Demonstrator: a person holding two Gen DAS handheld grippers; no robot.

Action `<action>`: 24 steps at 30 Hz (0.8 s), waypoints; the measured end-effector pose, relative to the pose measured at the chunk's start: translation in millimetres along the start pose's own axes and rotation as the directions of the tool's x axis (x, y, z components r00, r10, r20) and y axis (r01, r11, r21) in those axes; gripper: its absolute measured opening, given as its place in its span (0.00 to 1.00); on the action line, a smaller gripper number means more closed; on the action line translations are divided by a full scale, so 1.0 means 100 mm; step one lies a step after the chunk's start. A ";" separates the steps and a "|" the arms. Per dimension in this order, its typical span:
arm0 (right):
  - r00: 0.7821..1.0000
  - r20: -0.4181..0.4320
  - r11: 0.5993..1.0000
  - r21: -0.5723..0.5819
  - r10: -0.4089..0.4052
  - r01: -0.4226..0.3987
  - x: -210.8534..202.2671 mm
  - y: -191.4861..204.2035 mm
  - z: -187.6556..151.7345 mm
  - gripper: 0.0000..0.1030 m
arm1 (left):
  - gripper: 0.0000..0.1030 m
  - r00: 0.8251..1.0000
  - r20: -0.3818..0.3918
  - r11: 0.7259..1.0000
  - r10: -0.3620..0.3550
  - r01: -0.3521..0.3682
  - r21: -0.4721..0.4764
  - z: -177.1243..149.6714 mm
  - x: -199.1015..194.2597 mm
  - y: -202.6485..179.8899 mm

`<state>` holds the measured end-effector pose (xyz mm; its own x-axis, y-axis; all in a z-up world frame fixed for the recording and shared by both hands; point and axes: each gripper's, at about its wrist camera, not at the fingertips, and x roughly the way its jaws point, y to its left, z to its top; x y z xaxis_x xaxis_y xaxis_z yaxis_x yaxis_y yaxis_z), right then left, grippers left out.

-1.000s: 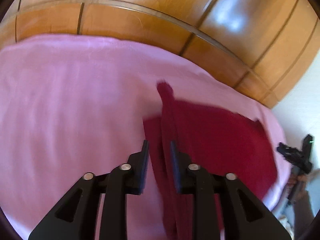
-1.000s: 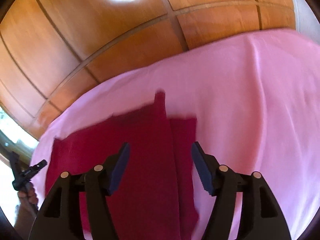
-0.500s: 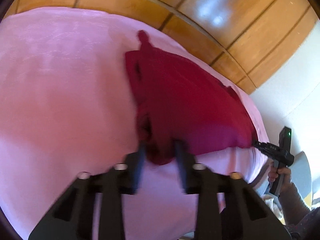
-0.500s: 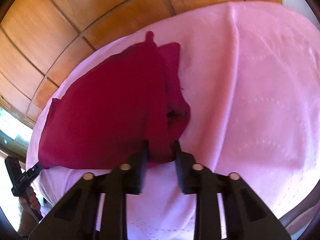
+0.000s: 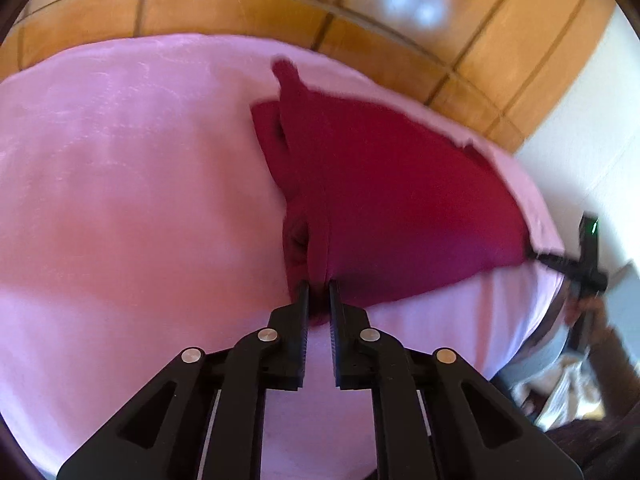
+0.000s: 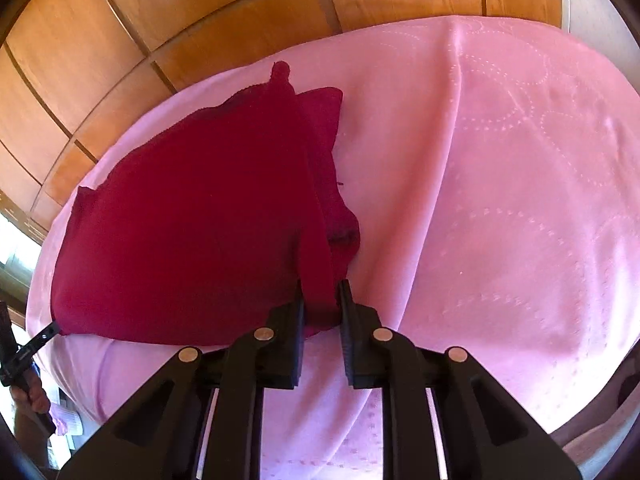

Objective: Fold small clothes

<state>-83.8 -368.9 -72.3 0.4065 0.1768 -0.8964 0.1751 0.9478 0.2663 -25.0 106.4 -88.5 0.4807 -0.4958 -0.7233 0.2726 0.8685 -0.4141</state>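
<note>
Crimson garment (image 5: 392, 200) pinched at its two near corners, at the bed's (image 5: 120, 200) near edge.
Your left gripper (image 5: 318, 286) and right gripper (image 6: 320, 286) are each clamped on cloth; I'd judge the next move: lift both evenly, carry them toward the far hem.

pink blanket (image 6: 500, 160), wooden panelled wall (image 6: 180, 20)

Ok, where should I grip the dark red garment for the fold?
By its two near corners, coming in from the near edge: the dark red garment lies spread on the pink sheet, with that edge closest and the corners wide apart.
</note>
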 end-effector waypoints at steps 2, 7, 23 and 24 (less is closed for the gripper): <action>0.999 0.021 0.999 -0.013 -0.046 0.046 -0.08 0.01 0.03 0.43 | 0.07 0.999 0.037 0.999 -0.026 0.027 -0.046 0.04 -0.12 0.02; 0.992 0.118 0.996 -0.073 -0.048 0.056 -0.32 0.23 0.16 0.55 | 0.07 0.990 0.143 0.999 -0.007 0.014 -0.048 0.24 -0.33 -0.12; 0.988 0.142 0.987 -0.136 -0.063 0.083 0.62 0.91 0.65 0.76 | 0.47 0.997 0.068 0.965 0.034 -0.015 -0.262 1.10 0.56 0.17; 0.988 0.142 0.988 -0.131 -0.060 0.079 0.65 0.88 0.65 0.78 | 0.37 0.998 0.046 0.964 0.049 -0.035 -0.265 1.14 0.66 0.19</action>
<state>16.2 -291.4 -84.3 0.5187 0.0804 -0.8511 0.0876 0.9853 0.1465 107.1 90.1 -81.0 0.5314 -0.4520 -0.7164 0.0253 0.8538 -0.5199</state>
